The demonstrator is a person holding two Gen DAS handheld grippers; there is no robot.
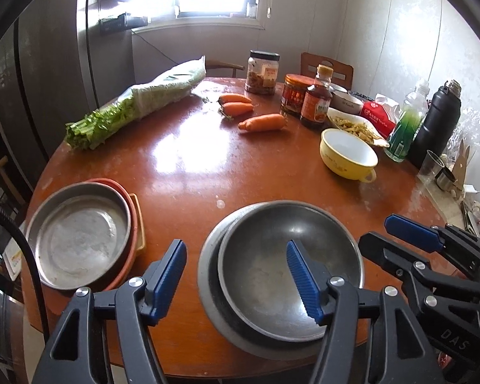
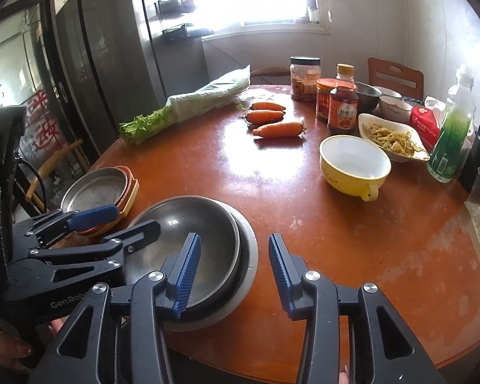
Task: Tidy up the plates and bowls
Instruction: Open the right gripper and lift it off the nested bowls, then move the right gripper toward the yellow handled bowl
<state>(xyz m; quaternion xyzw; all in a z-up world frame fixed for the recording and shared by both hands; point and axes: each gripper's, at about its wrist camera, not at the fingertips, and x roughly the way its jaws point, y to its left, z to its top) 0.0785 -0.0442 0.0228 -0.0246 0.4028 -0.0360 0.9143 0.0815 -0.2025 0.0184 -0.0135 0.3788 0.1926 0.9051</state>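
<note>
Steel bowl (image 1: 291, 275) sits nested in a wider metal plate (image 1: 208, 275) at the near edge of the desk (image 1: 192, 166). Left gripper (image 1: 236, 275) and right gripper (image 2: 233, 272) hover over it, jaws parted, holding nothing. Near left, a metal pan (image 1: 76, 233) rests stacked on orange trays (image 1: 134, 224). Judged partly done: the yellow bowl (image 1: 347, 153) stands apart at far right, not yet stacked.
</note>
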